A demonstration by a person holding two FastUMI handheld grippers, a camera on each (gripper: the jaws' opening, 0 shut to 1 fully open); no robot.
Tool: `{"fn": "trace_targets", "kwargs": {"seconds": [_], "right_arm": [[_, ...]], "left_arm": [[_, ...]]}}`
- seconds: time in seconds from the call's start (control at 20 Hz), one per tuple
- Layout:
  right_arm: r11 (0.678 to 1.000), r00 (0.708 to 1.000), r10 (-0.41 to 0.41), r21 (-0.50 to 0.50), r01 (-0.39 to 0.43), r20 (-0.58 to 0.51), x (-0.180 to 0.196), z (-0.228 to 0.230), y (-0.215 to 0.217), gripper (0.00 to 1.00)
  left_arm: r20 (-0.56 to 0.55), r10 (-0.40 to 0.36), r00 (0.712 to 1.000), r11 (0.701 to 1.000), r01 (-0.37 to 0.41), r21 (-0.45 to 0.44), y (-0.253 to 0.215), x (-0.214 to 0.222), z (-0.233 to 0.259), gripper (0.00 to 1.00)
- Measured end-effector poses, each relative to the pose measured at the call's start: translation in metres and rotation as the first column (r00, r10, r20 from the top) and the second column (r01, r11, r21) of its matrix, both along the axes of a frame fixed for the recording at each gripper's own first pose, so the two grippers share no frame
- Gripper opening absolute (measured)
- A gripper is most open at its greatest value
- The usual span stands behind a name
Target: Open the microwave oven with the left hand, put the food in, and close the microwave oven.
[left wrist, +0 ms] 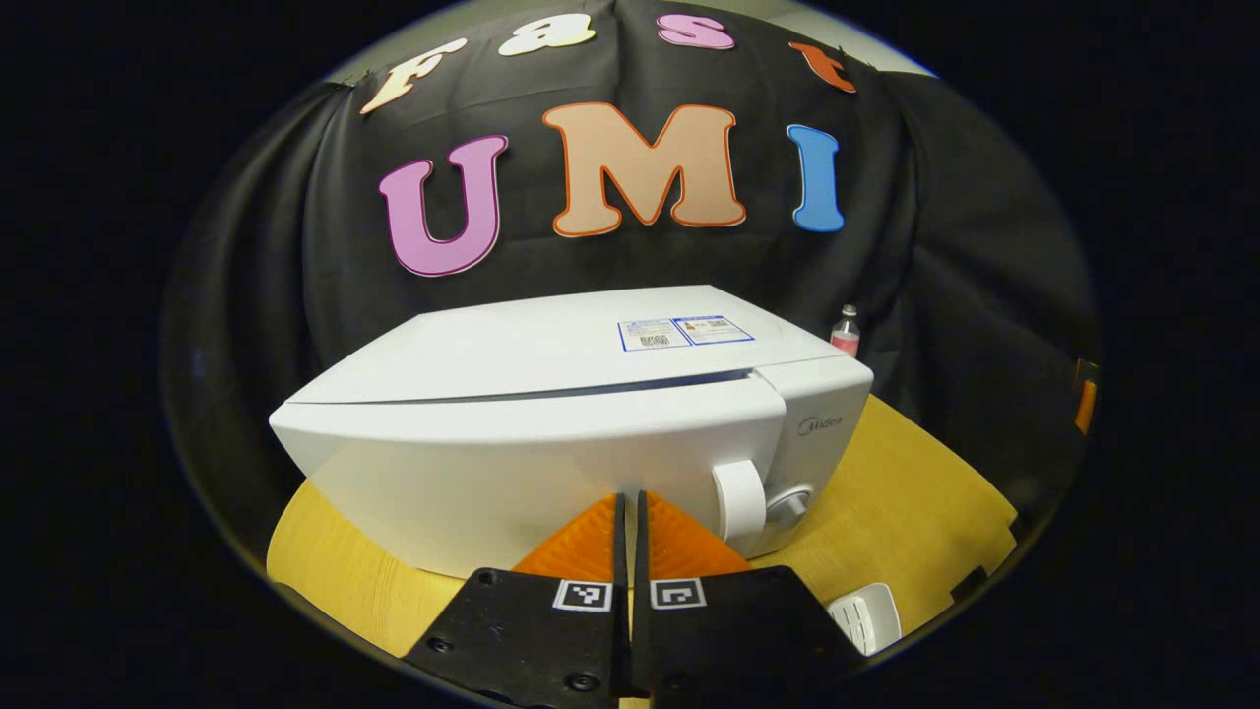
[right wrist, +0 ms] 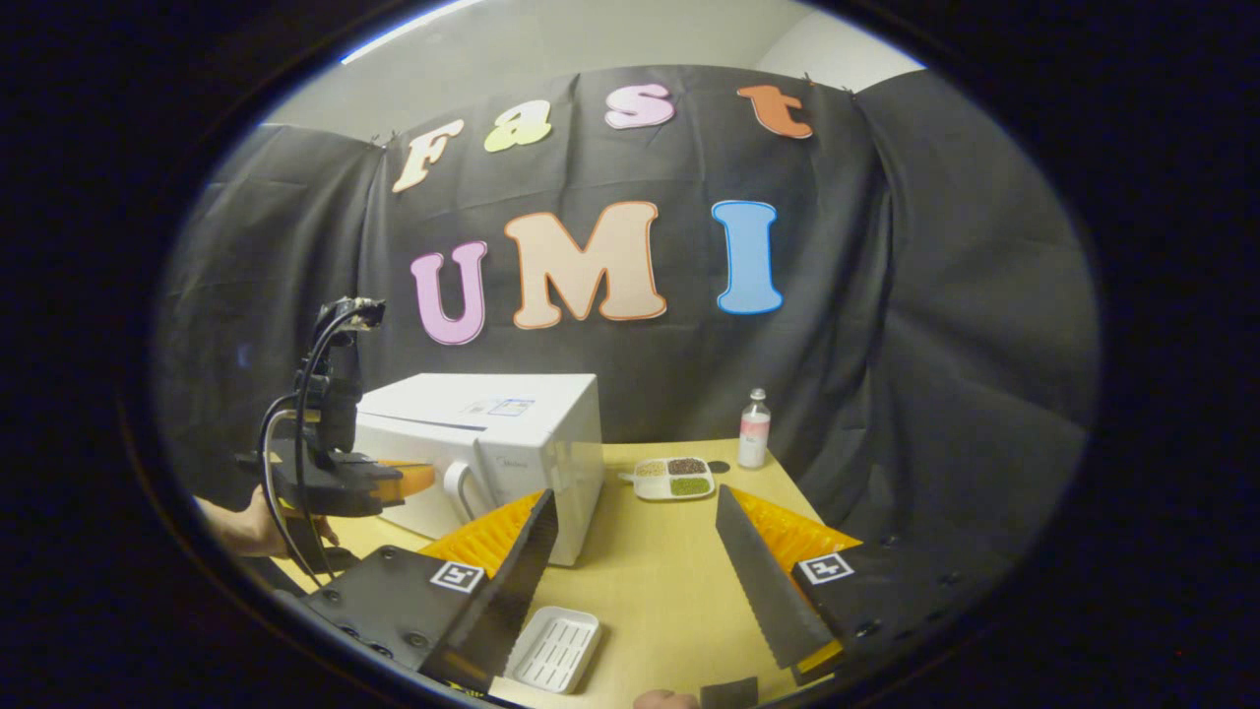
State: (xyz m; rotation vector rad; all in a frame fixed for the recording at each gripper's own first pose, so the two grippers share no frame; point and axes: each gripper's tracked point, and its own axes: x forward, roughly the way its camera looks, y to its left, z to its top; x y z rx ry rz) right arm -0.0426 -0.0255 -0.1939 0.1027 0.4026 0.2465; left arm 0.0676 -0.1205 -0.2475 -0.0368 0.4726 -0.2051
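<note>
The white box-shaped microwave oven [right wrist: 492,443] stands closed on the yellow wooden table [right wrist: 650,571]. The left gripper [left wrist: 630,512] has its fingers pressed together just before the door. The right gripper [right wrist: 635,522] has its fingers spread wide above the table. The white divided plate of food [right wrist: 674,478] lies beside the oven.

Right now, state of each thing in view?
Microwave: door closed, on the table.
Left gripper: jaws shut, empty, in front of the door.
Right gripper: jaws open, empty, above the table.
Food tray: filled, on the table beside the microwave.
Bottle: upright, capped.
White tray: empty, flat on the table.
</note>
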Motion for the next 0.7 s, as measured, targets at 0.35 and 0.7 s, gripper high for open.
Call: {"fn": "trace_targets", "kwargs": {"seconds": [0.35, 0.7], "right_arm": [[1.0, 1.0, 0.011, -0.017, -0.011, -0.006, 0.006, -0.003, 0.005, 0.91], [1.0, 1.0, 0.01, -0.016, -0.01, -0.023, 0.003, -0.005, 0.008, 0.91]], "left_arm": [[0.004, -0.032, 0.999, 0.999, 0.032, 0.005, -0.018, 0.004, -0.003, 0.0], [0.042, -0.042, 0.998, 0.999, 0.043, -0.026, -0.016, -0.003, 0.016, 0.01]]}}
